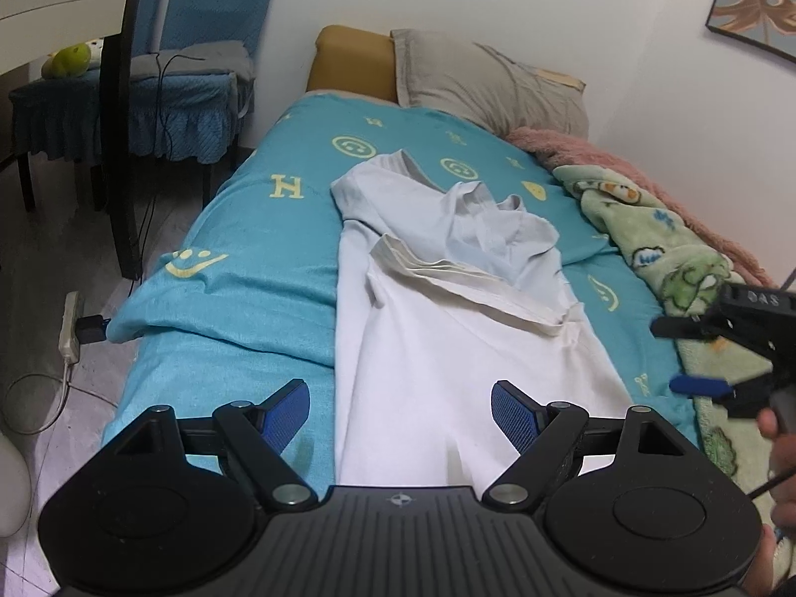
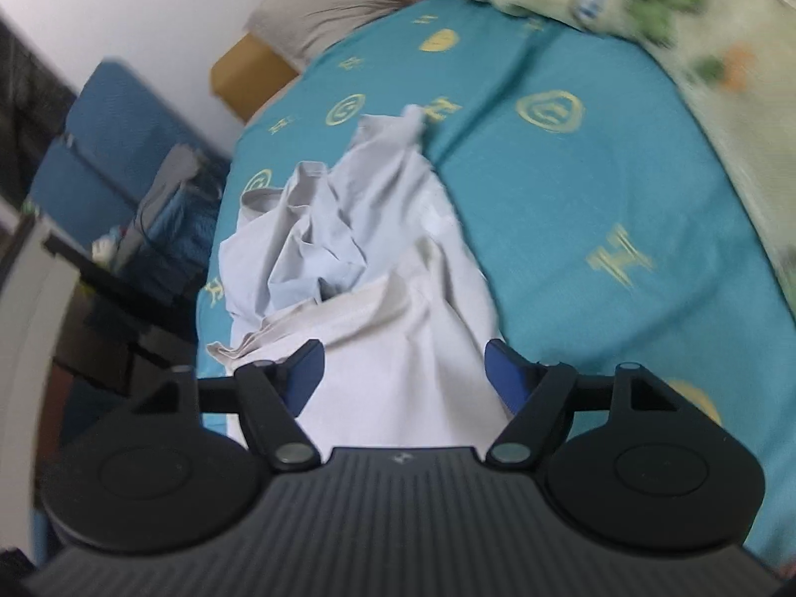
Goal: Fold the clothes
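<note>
A white garment [image 1: 447, 318] lies lengthwise on the teal bed sheet [image 1: 258, 268], its far part folded over and crumpled. My left gripper [image 1: 400, 410] is open and empty, hovering over the garment's near end. The right gripper [image 1: 696, 353] shows at the right edge of the left wrist view, over the green blanket. In the blurred right wrist view the right gripper [image 2: 404, 373] is open and empty above the same garment [image 2: 378, 258], with one blue fingertip [image 2: 307, 363] over the crumpled hem.
A green cartoon blanket [image 1: 661, 244] and pink blanket [image 1: 587, 149] lie along the bed's right side by the wall. A grey pillow [image 1: 487, 79] is at the head. Left of the bed stand a blue-covered chair [image 1: 149, 99] and a power strip [image 1: 69, 328] on the floor.
</note>
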